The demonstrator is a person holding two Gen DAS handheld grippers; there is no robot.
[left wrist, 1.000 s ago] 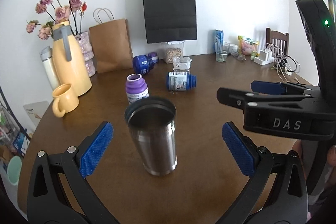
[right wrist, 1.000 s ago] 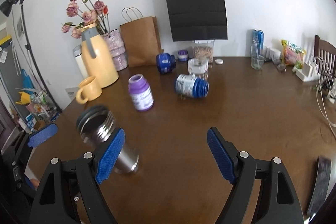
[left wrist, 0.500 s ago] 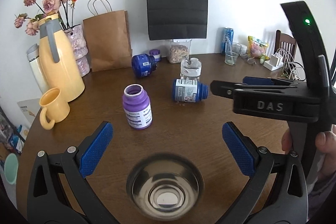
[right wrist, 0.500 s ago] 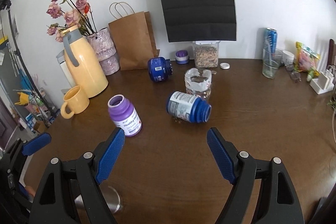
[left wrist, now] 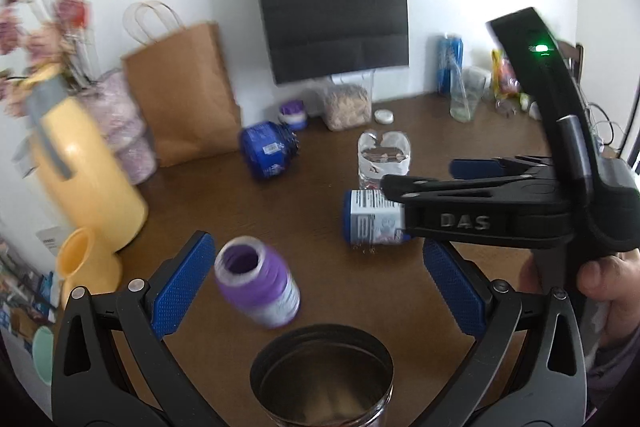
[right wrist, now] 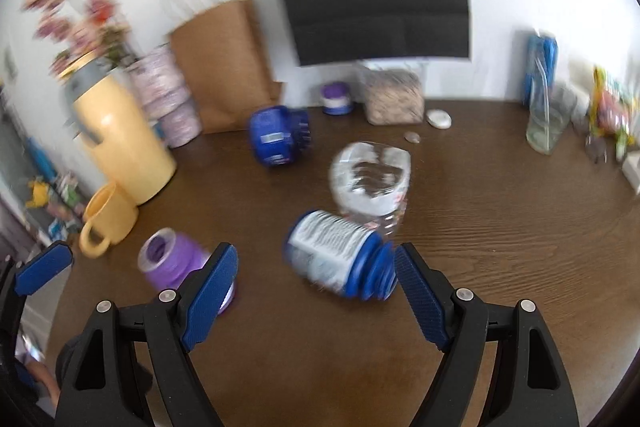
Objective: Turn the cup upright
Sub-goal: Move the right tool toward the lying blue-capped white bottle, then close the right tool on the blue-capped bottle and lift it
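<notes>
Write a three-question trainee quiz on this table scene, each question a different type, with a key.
1. True or false: the steel cup stands mouth up.
2. The left gripper is: A) shut on the cup, B) open, C) shut on a bottle.
3. Fill in: the white-labelled blue bottle lies on its ____.

Key: 1 true; 2 B; 3 side.

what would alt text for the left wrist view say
A steel cup stands upright, mouth open, on a brown table below the open left gripper. Beyond are a purple bottle and the open right gripper reaching in.
</notes>
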